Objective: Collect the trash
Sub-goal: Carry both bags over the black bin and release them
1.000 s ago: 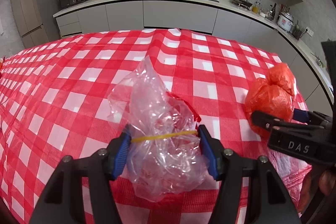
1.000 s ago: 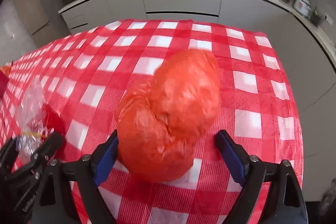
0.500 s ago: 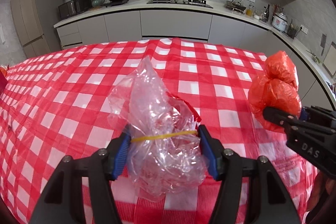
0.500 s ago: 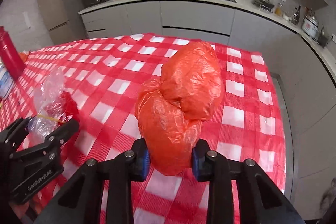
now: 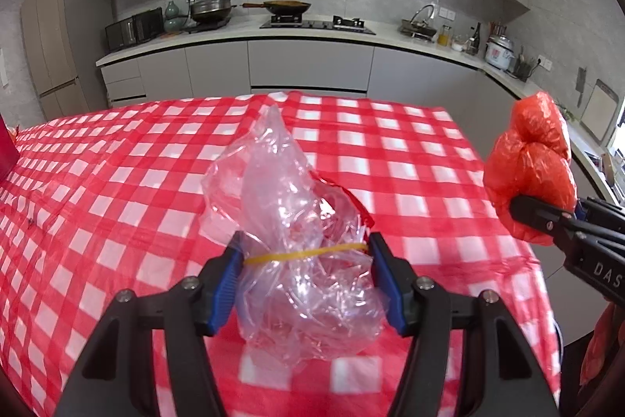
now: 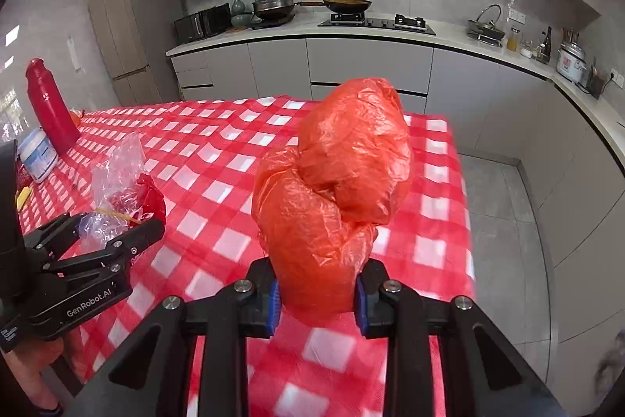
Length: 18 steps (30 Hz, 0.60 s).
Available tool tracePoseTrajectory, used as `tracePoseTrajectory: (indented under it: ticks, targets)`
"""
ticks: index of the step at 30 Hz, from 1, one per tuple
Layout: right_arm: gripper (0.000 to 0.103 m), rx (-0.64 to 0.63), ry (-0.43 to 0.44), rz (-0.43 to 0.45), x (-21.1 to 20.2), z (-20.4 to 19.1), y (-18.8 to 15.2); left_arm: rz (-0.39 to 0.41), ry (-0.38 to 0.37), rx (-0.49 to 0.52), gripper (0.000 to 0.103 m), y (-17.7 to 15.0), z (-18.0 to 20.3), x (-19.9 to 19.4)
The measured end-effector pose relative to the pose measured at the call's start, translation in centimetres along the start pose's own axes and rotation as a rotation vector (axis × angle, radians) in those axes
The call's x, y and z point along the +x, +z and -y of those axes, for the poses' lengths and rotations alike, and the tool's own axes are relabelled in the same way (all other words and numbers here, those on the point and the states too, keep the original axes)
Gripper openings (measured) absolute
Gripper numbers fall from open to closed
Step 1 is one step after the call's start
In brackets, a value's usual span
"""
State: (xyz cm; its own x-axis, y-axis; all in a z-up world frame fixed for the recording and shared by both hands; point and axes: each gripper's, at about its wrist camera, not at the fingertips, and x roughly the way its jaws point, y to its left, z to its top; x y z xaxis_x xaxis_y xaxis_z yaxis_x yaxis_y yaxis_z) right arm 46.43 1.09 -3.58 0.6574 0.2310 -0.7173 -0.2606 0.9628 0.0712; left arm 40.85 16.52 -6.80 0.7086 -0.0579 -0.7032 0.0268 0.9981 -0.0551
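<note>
Right gripper [image 6: 315,294]: pads pressed onto the lower end of the orange bag [image 6: 336,194]; jaws narrow, gripping it.
Orange bag, axis: long axis runs straight out from between the fingers, away from the camera and upward; far end tilts a little right.
Orange bag, look: thin crinkled orange plastic, bunched into two lobes, the upper lobe rounder, the lower one squeezed between the blue pads.
Orange bag, place: held clear above the checked tablecloth [image 6: 218,159], near its right edge.
Left gripper [image 5: 305,282]: jaws part-way apart, blue pads against both sides of the clear bag [image 5: 297,245].
Clear bag, axis: stands up from between the fingers, peak pointing away and up.
Clear bag, look: crumpled see-through plastic, a yellow rubber band [image 5: 304,253] round its waist level with the fingertips, a scrap of red showing on its right side.
Clear bag, place: between the left fingers, above the cloth; whether its base touches the cloth I cannot tell.
Beyond left fingers, far side: red bottle [image 6: 50,104], white tub [image 6: 37,153].
</note>
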Motion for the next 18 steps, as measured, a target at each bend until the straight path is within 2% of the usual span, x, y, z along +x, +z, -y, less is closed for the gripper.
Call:
tracePoseTrajectory:
  ticks: [9,18]
  targets:
    - [0.031,0.015,0.016,0.025,-5.8,4.6,-3.4,0.028,-0.021,0.017,0.063,-2.0,5.9,-3.6]
    - [0.031,0.036,-0.037,0.030,-12.3,12.4,-8.1,0.052,-0.067,0.046,0.063,-4.6,14.4,-6.7]
